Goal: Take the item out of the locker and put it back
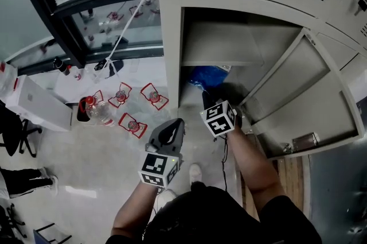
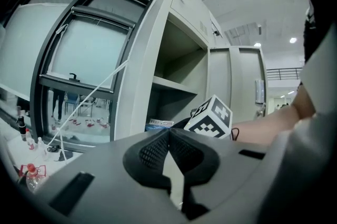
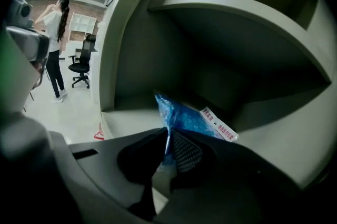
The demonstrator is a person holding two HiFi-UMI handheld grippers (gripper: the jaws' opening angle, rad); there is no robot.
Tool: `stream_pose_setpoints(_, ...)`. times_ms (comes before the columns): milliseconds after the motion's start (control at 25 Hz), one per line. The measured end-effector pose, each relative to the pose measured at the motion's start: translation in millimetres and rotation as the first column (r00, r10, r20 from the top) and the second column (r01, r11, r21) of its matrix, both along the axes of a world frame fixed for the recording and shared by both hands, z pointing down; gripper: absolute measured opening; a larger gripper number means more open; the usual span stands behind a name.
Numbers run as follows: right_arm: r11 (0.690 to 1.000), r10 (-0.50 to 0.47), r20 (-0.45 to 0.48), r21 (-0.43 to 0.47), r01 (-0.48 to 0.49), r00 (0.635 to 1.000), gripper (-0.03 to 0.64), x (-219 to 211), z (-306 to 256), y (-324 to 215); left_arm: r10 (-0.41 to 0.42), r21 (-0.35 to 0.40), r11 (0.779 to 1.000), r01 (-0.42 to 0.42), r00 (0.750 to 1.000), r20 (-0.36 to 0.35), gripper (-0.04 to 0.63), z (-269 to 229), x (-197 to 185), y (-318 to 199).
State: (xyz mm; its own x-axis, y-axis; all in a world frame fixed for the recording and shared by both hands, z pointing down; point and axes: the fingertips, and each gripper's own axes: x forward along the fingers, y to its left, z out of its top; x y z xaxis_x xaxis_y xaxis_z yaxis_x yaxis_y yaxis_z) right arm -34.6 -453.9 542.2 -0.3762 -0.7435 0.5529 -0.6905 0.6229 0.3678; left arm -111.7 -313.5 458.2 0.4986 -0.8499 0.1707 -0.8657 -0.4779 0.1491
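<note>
Your right tongs (image 3: 167,134) clenched on blue bag (image 3: 184,114), near edge, inside locker (image 3: 131,70); bag runs away rightward. Your left tongs (image 2: 169,130) clenched empty, outside.

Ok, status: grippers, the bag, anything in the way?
Right gripper shut on blue bag, inside the locker under the shelf. Left gripper shut, empty, outside. Door wide open, nothing in the way.

Left gripper (image 2: 169,132) level, fingers together, empty; right gripper (image 3: 168,136) tilted down, fingers pinching blue bag (image 3: 187,117).
</note>
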Motion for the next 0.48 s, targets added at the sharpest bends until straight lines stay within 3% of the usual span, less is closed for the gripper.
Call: stream_pose_setpoints(480,0.998,0.059,0.152,-0.002,-0.059,0.987,0.023,-3.0,-36.8,59.2,0.028,0.019,0.999,-0.028,1.0,0.001,0.005,-13.2,-13.1,47.5)
